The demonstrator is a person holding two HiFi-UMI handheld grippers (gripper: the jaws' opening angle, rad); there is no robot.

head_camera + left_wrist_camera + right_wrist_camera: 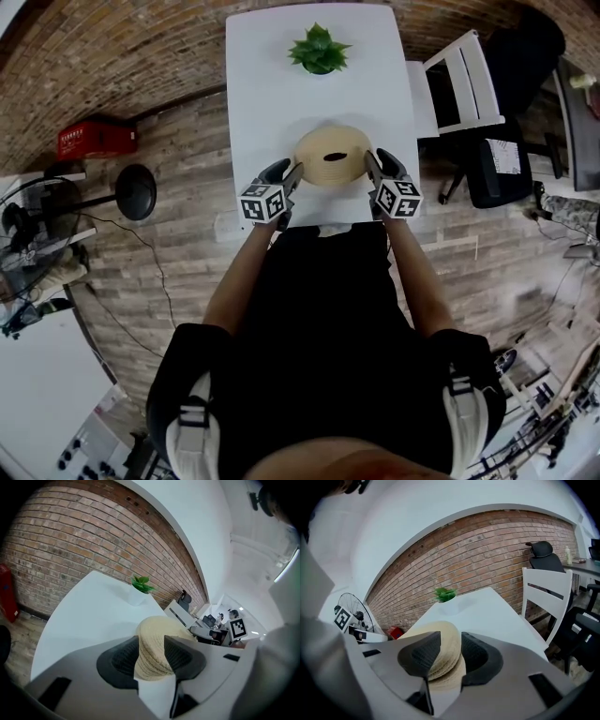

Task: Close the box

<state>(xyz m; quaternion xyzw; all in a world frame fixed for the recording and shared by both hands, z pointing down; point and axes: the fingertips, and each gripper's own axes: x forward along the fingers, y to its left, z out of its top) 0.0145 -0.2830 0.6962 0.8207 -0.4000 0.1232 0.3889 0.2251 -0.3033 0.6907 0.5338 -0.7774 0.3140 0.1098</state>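
Note:
A round woven straw box (331, 155) with its lid on top stands on the white table (272, 75), near the front edge. My left gripper (294, 175) is at the box's left side and my right gripper (372, 165) at its right side. In the left gripper view the box's rim (159, 630) lies between the jaws of the left gripper (151, 640), which stand wide. In the right gripper view the lid's edge (446, 651) sits between the wide-set jaws of the right gripper (450, 638). Neither pair of pads clearly presses on it.
A small green potted plant (319, 49) stands at the table's far end. A white chair (459, 84) and a black office chair (497, 159) are to the right. On the wooden floor to the left are a black stool (136, 190) and a red crate (94, 139).

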